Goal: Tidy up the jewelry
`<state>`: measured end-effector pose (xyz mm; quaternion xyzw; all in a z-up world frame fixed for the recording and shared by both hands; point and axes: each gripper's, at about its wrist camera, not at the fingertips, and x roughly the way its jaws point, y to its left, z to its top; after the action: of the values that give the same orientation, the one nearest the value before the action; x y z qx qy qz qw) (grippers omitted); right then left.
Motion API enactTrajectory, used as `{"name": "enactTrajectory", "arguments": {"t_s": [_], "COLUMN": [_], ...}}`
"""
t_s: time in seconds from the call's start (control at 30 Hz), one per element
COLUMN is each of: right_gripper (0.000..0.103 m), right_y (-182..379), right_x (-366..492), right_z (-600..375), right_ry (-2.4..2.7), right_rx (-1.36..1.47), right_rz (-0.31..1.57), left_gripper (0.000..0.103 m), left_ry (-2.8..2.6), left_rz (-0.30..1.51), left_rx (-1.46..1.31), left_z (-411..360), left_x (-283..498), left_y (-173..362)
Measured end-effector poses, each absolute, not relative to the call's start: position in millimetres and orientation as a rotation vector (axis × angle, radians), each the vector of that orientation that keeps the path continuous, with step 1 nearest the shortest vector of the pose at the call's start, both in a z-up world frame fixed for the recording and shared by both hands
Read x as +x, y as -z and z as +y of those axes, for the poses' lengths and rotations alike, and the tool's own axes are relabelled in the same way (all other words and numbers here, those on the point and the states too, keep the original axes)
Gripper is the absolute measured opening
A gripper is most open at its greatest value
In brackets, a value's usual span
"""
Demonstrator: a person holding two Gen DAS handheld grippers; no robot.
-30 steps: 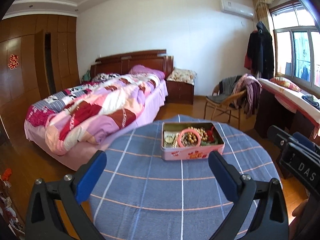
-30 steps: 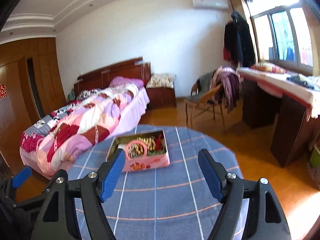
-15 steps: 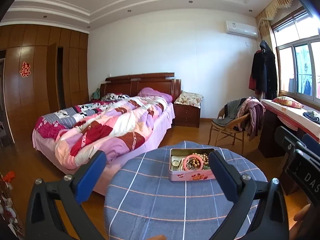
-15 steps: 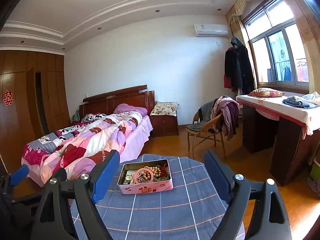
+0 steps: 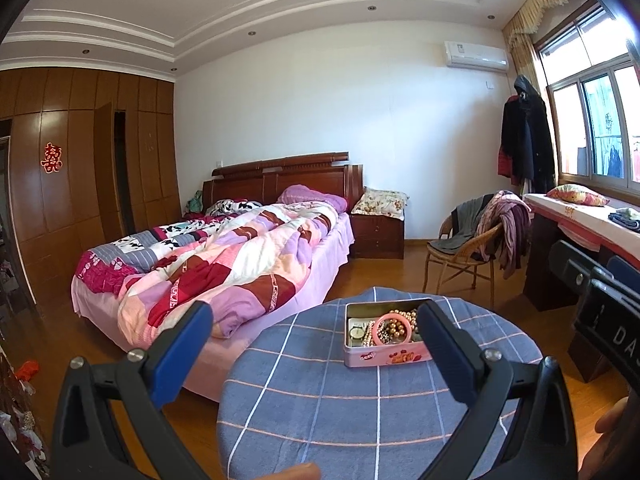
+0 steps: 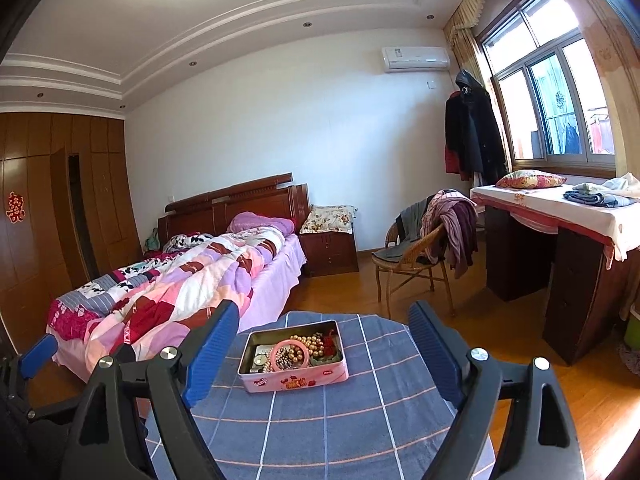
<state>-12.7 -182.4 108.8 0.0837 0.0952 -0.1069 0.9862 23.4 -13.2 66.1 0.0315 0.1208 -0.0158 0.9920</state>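
Tin: set open on the checked table, filled with tangled beads and a pink bangle.
Handling: beads judged light, loose, slippery; the stiff bangle rim is best pinched.
Left tongs: spread wide, empty.
Right tongs: just widened, nothing between.

Red double-happiness sign on wardrobe; "DA" on right gripper

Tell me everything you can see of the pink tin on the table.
The pink tin is a shallow rectangular metal box, lidless, with red cartoon prints on its front wall and a bare metal inside. It sits flat on the blue checked tablecloth. Inside lie a pink bangle, gold bead strands, a small watch and something red. Neither claw touches it.
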Motion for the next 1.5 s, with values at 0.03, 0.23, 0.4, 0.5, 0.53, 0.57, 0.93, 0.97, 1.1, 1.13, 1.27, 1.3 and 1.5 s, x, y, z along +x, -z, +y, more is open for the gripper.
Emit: {"name": "enactTrajectory", "arguments": {"t_s": [0.03, 0.23, 0.4, 0.5, 0.53, 0.57, 0.93, 0.97, 1.1, 1.13, 1.27, 1.3, 1.5], "right_gripper": [0.087, 0.087, 0.087, 0.087, 0.087, 0.087, 0.087, 0.087, 0.087, 0.087, 0.087, 0.087, 0.087], "right_y": [-108.7, -106.5, -106.3, -105.9, -105.5, -105.7, -106.1, -106.2, -106.0, -105.9, -105.9, -105.7, -104.6], "right_x": [-13.3, -13.2, -14.5, -14.8, -14.5, -14.3, -13.9, -14.1, -14.2, -14.4, -15.5, -15.7, -16.6], "right_z": [-182.1, -179.3, -181.7, -181.1, -180.9, -180.5, -179.1, -179.6, -179.9, -179.8, -180.1, -180.3, -181.7], "right_ry": [0.214, 0.222, 0.224, 0.222, 0.22, 0.218, 0.216, 0.217, 0.218, 0.217, 0.217, 0.216, 0.217], "right_rx": [0.167, 0.159, 0.166, 0.165, 0.164, 0.164, 0.166, 0.165, 0.168, 0.168, 0.165, 0.165, 0.168], "right_rz": [0.188, 0.189, 0.189, 0.192, 0.195, 0.197, 0.195, 0.196, 0.197, 0.197, 0.198, 0.199, 0.199], "left_gripper": [0.103, 0.103, 0.103, 0.103, 0.103, 0.103, 0.103, 0.103, 0.103, 0.103, 0.103, 0.103, 0.103], "left_ry": [0.033, 0.015, 0.02, 0.025, 0.024, 0.026, 0.036, 0.036, 0.038, 0.039, 0.041, 0.039, 0.04], "left_rz": [0.238, 0.215, 0.219, 0.219, 0.22, 0.22, 0.225, 0.227, 0.229, 0.231, 0.242, 0.242, 0.239], "left_rx": [0.064, 0.076, 0.07, 0.064, 0.065, 0.064, 0.056, 0.056, 0.058, 0.059, 0.051, 0.05, 0.052], "left_z": [-12.6, -15.0, -14.0, -14.2, -14.2, -14.1, -11.8, -11.7, -11.8, -11.6, -10.8, -10.5, -11.1], "left_x": [22.6, 21.1, 21.6, 20.6, 20.7, 20.7, 18.8, 18.8, 18.8, 18.9, 19.5, 19.4, 17.4], "left_y": [-66.3, -68.2, -69.8, -71.3, -70.9, -70.9, -72.8, -73.0, -72.6, -72.6, -72.2, -72.6, -73.0]}}
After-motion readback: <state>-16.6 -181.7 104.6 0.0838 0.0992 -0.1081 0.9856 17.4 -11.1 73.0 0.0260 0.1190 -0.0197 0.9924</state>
